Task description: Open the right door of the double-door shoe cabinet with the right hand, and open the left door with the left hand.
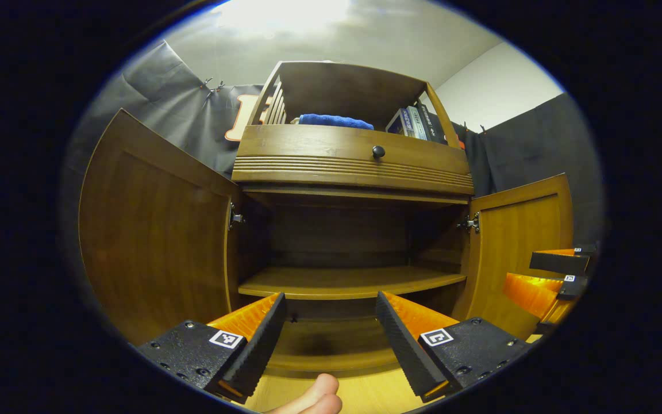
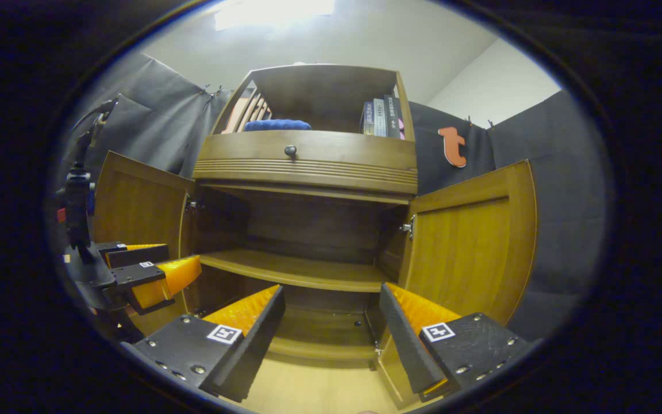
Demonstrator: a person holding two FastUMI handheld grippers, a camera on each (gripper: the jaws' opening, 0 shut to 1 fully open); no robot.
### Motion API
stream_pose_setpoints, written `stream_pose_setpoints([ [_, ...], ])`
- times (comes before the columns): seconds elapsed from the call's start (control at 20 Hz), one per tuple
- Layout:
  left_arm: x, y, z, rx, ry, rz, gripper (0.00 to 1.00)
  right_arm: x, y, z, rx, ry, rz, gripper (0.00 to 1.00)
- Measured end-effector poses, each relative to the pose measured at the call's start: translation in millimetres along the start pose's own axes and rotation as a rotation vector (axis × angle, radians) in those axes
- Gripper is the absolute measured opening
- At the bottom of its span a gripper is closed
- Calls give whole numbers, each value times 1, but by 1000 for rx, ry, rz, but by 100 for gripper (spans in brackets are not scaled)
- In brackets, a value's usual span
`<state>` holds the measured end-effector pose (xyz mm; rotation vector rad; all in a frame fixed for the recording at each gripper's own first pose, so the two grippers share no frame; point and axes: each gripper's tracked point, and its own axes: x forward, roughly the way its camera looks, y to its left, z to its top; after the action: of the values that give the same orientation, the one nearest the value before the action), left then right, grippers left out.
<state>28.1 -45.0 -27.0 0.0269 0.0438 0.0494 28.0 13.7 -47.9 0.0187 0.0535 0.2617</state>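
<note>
The brown wooden shoe cabinet (image 1: 348,167) (image 2: 308,167) stands in front of me with both doors swung wide. Its left door (image 1: 153,236) (image 2: 135,201) and right door (image 1: 520,230) (image 2: 469,230) hang outward on their hinges. Inside, a bare shelf (image 1: 348,282) (image 2: 296,270) shows. My left gripper (image 1: 331,305) is open, back from the cabinet's middle, holding nothing. My right gripper (image 2: 331,299) is open too, empty, near the right door's lower edge. Each gripper appears at the side of the other's view: the right gripper (image 1: 561,270) and the left gripper (image 2: 147,264).
A drawer with a dark round knob (image 1: 378,152) sits above the doors. The top shelf holds a folded blue cloth (image 1: 334,121) and several books (image 1: 417,123). Light wooden floor (image 1: 360,391) lies below. A fingertip (image 1: 314,397) of the holding hand shows at the bottom.
</note>
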Motion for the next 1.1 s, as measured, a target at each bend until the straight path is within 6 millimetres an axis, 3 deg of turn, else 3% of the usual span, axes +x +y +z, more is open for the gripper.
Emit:
stream_pose_setpoints([
  [0.25,-6,-4,6,12,-22,-34,96,9,-2,-15,87,9,-32,98],
  [0.4,-10,-3,9,9,-30,-36,96,6,7,-24,76,31,-17,98],
  [0.65,-17,-4,11,-1,-19,-51,96,-12,31,-39,35,62,13,98],
  [0.8,-24,-9,15,16,-33,-58,96,-28,45,-31,31,27,29,98],
  [1.1,-39,-20,20,1,-44,-95,96,-61,19,-18,78,-12,-68,99],
])
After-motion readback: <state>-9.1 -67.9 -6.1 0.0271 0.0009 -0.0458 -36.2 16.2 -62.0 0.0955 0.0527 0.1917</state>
